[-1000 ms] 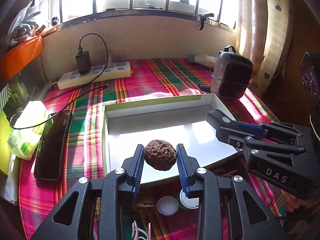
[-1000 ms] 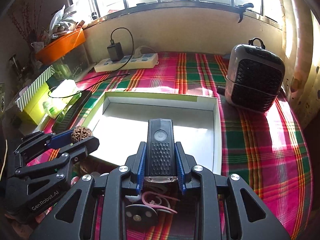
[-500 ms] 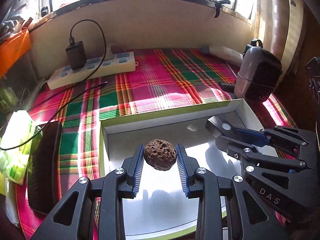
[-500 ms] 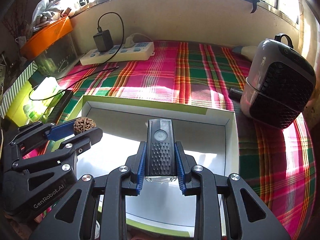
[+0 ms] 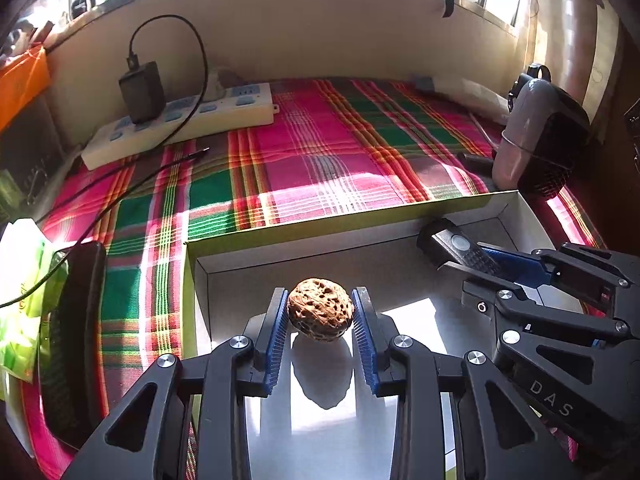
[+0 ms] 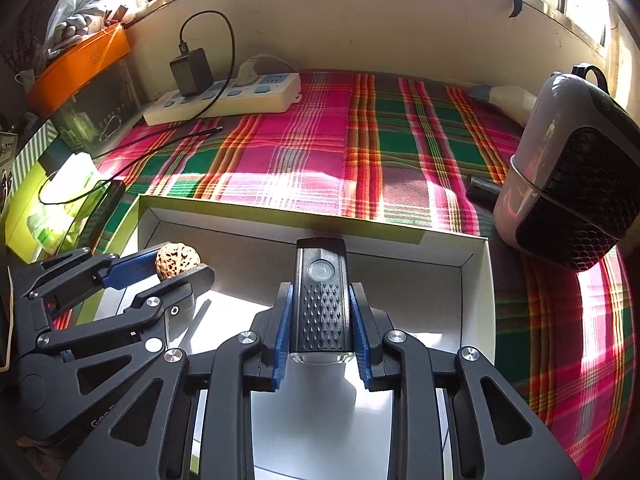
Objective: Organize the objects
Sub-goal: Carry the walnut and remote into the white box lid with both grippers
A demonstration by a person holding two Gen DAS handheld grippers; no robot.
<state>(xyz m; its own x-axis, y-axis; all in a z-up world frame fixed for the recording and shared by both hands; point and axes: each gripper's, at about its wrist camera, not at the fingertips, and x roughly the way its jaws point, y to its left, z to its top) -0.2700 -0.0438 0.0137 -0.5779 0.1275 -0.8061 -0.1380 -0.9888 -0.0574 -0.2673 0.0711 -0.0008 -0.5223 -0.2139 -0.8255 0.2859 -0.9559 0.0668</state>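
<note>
A brown pitted walnut (image 5: pixel 321 309) hangs between the blue pads of my left gripper (image 5: pixel 320 312), which is shut on it, just above the white floor of an open box (image 5: pixel 320 232). My right gripper (image 6: pixel 321 308) is shut on a black bike light (image 6: pixel 321 300) with a round button, held over the same box (image 6: pixel 476 280). In the right wrist view the left gripper (image 6: pixel 176 264) with the walnut (image 6: pixel 177 260) shows at the left. From the left wrist view, the right gripper (image 5: pixel 480 258) and the light (image 5: pixel 452 246) appear at the right.
A plaid cloth (image 5: pixel 320 160) covers the table. A white power strip (image 5: pixel 180 120) with a black charger (image 5: pixel 142 92) lies at the back. A small heater (image 6: pixel 576 184) stands right of the box. A dark phone (image 5: pixel 72 340) and a green packet (image 5: pixel 24 288) lie to the left.
Both grippers have moved forward and down over the box, each still holding its object. The small items near the box's front edge have left the view.
</note>
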